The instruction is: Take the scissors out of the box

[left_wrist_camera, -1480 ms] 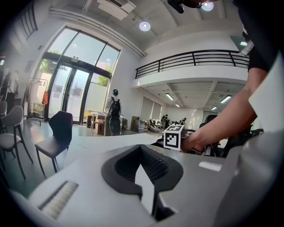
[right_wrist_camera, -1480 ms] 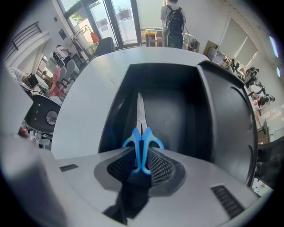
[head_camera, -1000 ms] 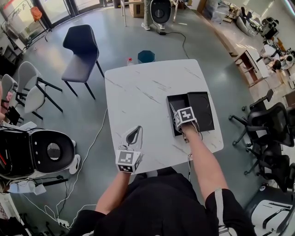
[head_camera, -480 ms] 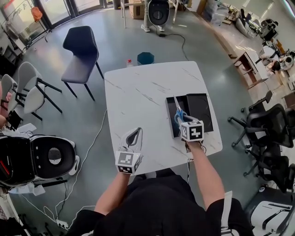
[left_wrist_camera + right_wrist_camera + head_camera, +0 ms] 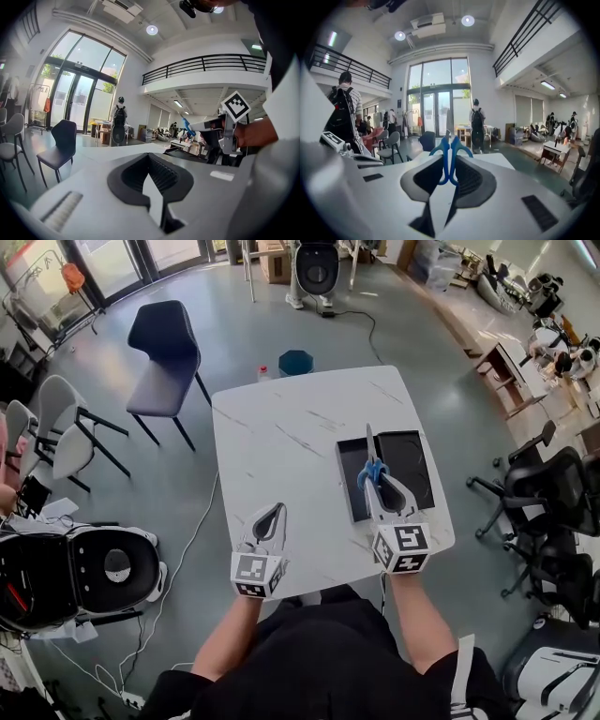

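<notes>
Since we have the scissors [image 5: 372,471] lifted clear of the box [image 5: 412,470] and hanging just above its left half, the question now is how they will behave in the grip. We judge them light and stiff: thin metal blades, closed together, with smooth blue plastic loops. They will not bend or crush, but the slick loops could pivot in a pinch and the point is sharp. Our right gripper [image 5: 378,486] has its jaws closed on the blue loops, which stand upright between the pads, while the blades run on past the jaw tips toward the far side of the box. We think this hold will do for a short carry. A grip nearer the pivot would let the blades swing less, so we would move slowly and keep the tip pointed away from us. Our right forearm reaches straight forward from the body toward the near edge of the box, with the gripper roughly level and its marker cube [image 5: 403,549] on the side nearest us, just short of that edge. Our left gripper [image 5: 271,512] sits low over the table [image 5: 281,427], well to the left of the box and nearer to us than it, pointing forward. Its jaws are drawn together with nothing between them, and its forearm comes straight out from the body.
</notes>
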`<action>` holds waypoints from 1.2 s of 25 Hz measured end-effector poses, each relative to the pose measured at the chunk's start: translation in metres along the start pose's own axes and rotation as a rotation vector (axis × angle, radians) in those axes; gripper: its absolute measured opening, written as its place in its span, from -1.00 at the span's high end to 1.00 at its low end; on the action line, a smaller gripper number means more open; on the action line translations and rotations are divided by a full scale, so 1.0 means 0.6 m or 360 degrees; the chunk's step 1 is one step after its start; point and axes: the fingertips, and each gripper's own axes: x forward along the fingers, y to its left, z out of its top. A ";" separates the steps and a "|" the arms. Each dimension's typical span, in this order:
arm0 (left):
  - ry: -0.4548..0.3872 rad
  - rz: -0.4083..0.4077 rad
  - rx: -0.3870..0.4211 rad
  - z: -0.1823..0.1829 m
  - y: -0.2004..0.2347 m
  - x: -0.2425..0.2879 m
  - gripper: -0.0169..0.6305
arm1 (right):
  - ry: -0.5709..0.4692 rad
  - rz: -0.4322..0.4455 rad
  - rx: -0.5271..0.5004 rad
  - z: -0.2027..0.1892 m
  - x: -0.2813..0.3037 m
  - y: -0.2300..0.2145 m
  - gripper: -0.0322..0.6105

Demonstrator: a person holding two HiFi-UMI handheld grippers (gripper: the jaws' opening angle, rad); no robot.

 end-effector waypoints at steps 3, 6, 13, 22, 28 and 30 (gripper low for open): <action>0.0008 0.0006 0.0015 0.002 0.002 -0.007 0.92 | -0.0189 0.0007 -0.0042 0.037 -0.030 0.014 0.64; 0.0018 0.0018 0.0015 0.004 0.007 -0.012 0.92 | -0.0347 0.0007 -0.0081 0.059 -0.056 0.023 0.64; -0.0054 0.0023 0.0044 0.046 0.016 -0.034 0.92 | -0.0565 -0.0057 -0.0114 0.096 -0.109 0.045 0.64; -0.0086 0.0030 0.0117 0.066 0.023 -0.054 0.92 | -0.0666 -0.0072 -0.0114 0.114 -0.122 0.073 0.64; -0.0115 0.0064 0.0127 0.077 0.030 -0.070 0.92 | -0.0678 -0.0075 -0.0138 0.121 -0.127 0.081 0.64; -0.0128 0.0062 0.0129 0.081 0.029 -0.075 0.92 | -0.0681 -0.0073 -0.0146 0.124 -0.127 0.086 0.64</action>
